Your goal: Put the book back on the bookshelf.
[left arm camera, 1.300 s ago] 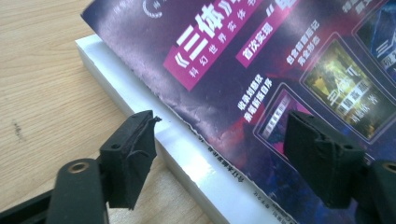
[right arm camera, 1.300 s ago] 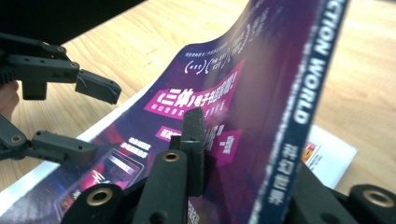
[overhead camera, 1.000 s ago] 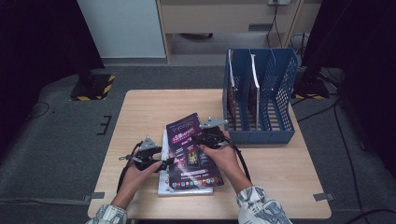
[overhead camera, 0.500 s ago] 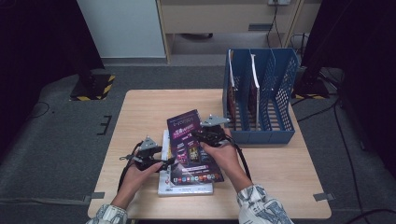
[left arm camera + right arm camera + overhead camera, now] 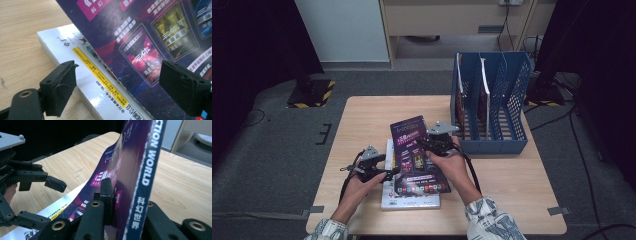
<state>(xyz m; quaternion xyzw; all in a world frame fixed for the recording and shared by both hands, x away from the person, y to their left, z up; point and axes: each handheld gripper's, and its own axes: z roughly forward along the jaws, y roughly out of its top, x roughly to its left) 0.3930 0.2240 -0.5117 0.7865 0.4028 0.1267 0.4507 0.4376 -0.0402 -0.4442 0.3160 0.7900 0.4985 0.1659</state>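
While right gripper (image 5: 432, 143) clamps the magazine (image 5: 416, 155), left gripper (image 5: 388, 172) gapes, seemingly level.

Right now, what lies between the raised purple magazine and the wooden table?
In the high view, a white glossy book lies flat on the table under the purple magazine; the left gripper view shows it too.

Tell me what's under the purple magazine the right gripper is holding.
Under the purple magazine lies a white book flat on the table. Its left edge and a yellow label strip show; the magazine covers the rest of the cover.
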